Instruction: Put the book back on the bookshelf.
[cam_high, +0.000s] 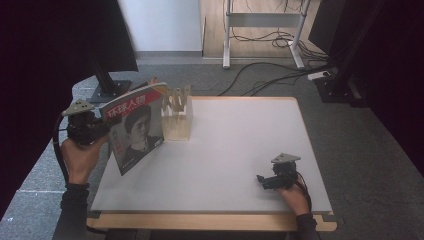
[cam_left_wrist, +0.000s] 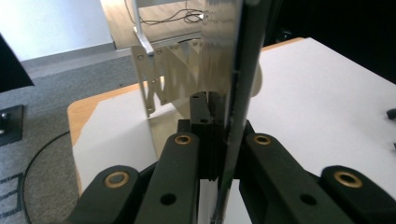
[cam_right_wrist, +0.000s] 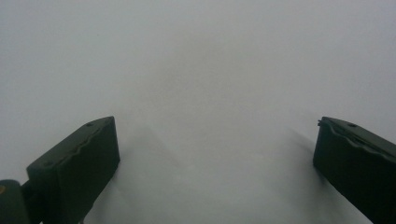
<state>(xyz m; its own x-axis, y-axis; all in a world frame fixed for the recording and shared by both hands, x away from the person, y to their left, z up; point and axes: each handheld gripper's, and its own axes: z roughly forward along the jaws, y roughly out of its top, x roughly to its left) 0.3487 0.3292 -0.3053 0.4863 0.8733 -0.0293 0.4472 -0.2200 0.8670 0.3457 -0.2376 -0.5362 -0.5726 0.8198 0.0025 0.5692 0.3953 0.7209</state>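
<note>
Seen from the high view, a person stands at a white table (cam_high: 225, 150) with a gripper in each hand. At the table's left edge, the left gripper (cam_high: 102, 126) is clamped on a magazine (cam_high: 135, 127) and holds it upright, tilted a little, its lower corner low over the table or touching it. Its glossy cover shows a printed portrait and red and white characters. Held on edge like this, it looks ready to be slotted into the rack (cam_high: 177, 117) just beside it on the right, a clear, boxy stand with upright dividers. The right gripper (cam_high: 264, 181) rests low near the table's front right, well apart from both, apparently waiting.

From the left gripper view, the magazine (cam_left_wrist: 233, 93) is edge-on, a thin dark line rising between the black jaws, which pinch it close to one edge. That narrow hold keeps the floppy paper stiff enough to steer. Beyond it stands the rack (cam_left_wrist: 163, 79), a see-through plastic wall with a zigzag cut and small metal fasteners.

From the right gripper view, the right gripper (cam_right_wrist: 215, 158) points down at the bare, matte white table (cam_right_wrist: 201, 56). Its jaws stand wide apart with nothing between them; their inner pads are dark and ridged for grip.
</note>
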